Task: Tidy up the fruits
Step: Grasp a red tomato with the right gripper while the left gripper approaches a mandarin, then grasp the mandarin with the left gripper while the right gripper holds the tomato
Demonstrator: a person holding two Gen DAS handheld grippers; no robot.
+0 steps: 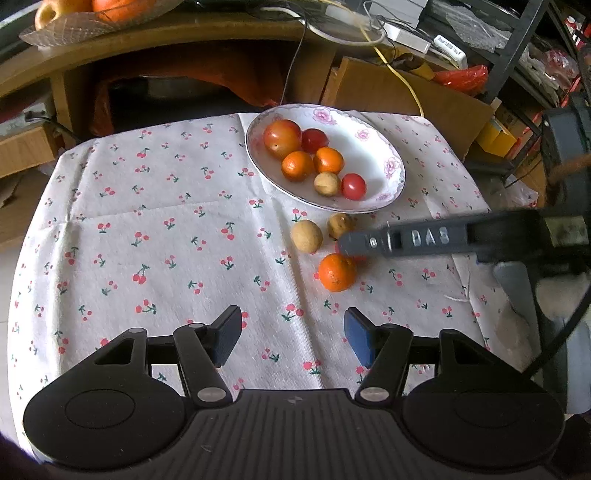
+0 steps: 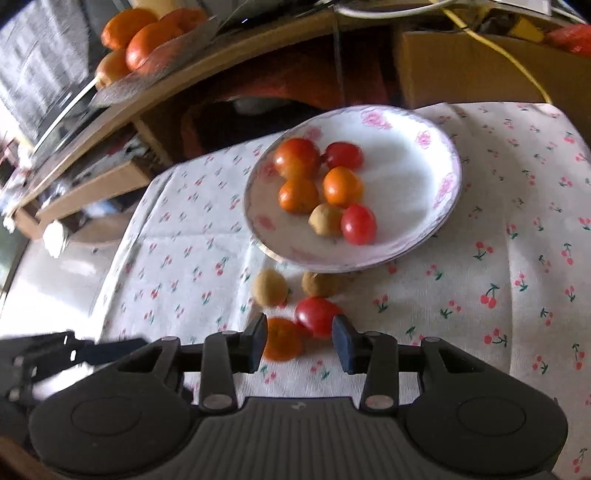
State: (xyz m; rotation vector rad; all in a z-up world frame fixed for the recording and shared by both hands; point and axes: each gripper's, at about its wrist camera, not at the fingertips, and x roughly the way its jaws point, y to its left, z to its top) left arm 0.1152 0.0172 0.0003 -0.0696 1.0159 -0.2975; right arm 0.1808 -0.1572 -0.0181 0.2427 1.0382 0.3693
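Observation:
A white flowered plate [image 1: 373, 147] [image 2: 406, 155] holds several small fruits: tomatoes, oranges and a brown longan. On the cherry-print cloth in front of it lie two longans [image 1: 306, 235] [image 2: 269, 287], a small orange [image 1: 337, 272] [image 2: 282, 339] and a red tomato [image 2: 317, 315]. My right gripper [image 2: 299, 341] is open, low over the cloth, with the tomato and the orange between its fingers; from the left wrist view its finger [image 1: 406, 242] hides most of the tomato. My left gripper [image 1: 293, 334] is open and empty, nearer the front of the cloth.
A glass dish of large oranges [image 1: 92, 18] [image 2: 147, 44] stands on a wooden shelf behind the table. Cables, cardboard boxes [image 1: 406, 96] and a metal rack [image 1: 517, 55] crowd the back right. The cloth's left half [image 1: 147, 221] carries no objects.

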